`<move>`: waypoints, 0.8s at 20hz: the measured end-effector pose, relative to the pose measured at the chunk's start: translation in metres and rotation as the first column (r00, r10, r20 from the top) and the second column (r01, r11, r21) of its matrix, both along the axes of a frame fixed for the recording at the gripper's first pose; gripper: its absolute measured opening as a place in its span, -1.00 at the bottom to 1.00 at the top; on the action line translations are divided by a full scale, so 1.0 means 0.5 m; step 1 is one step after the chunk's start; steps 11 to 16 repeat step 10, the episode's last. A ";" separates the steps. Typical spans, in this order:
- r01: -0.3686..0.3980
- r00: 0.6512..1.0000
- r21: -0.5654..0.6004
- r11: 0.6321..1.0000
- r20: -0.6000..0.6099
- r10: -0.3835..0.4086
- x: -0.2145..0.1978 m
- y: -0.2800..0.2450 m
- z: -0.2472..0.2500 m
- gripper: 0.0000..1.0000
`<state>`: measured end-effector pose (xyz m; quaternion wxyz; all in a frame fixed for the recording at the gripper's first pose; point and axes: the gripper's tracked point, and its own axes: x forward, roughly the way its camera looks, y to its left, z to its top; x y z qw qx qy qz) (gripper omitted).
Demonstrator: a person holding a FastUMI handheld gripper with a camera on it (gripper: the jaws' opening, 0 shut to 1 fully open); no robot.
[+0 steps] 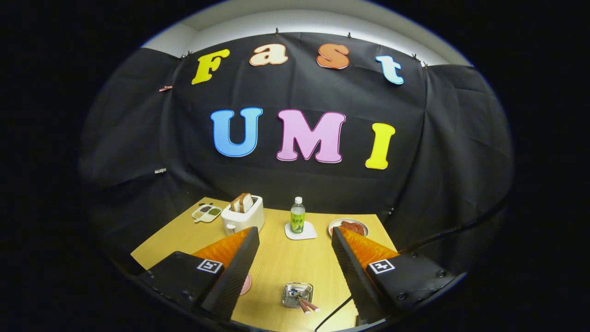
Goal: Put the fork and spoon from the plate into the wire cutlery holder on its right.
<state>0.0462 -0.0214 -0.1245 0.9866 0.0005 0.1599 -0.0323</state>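
Counter (276,267): pale wood, bounded at the back and on both sides by the black cloth wall; its far edge runs just behind the toaster and the bottle. Wide bare strip of wood down the middle, from the coaster to the holder.

Gripper (295,237): high over the near part of the counter, fingers spread wide, nothing between them, touching nothing. A dark cable runs off from its right side.

Toaster (243,216): white, bread slices standing in its slot, far left, just beyond the left finger tip.

Plate with red food (348,226): far right, close to the counter's right edge, just beyond the right finger tip.

Bottle (297,215): green label, white cap, upright on a white coaster (301,231), mid-back, well apart from toaster and plate.

Small divided dish (207,212): at the far left corner, beside the toaster.

Wire cutlery holder (297,294): near edge of the counter, below and between the fingers, metal utensils inside; two pinkish handles (309,306) stick out to its near right.

Pink plate (246,284): only a sliver of rim visible beside the left finger, left of the holder. Whether fork or spoon lies on it cannot be told.
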 end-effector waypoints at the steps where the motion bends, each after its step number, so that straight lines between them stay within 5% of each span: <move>1: 0.000 1.000 -0.003 1.000 0.003 0.000 -0.003 0.002 0.003 0.97; 16: 0.026 1.000 0.022 0.999 0.002 -0.026 -0.006 -0.010 0.016 0.97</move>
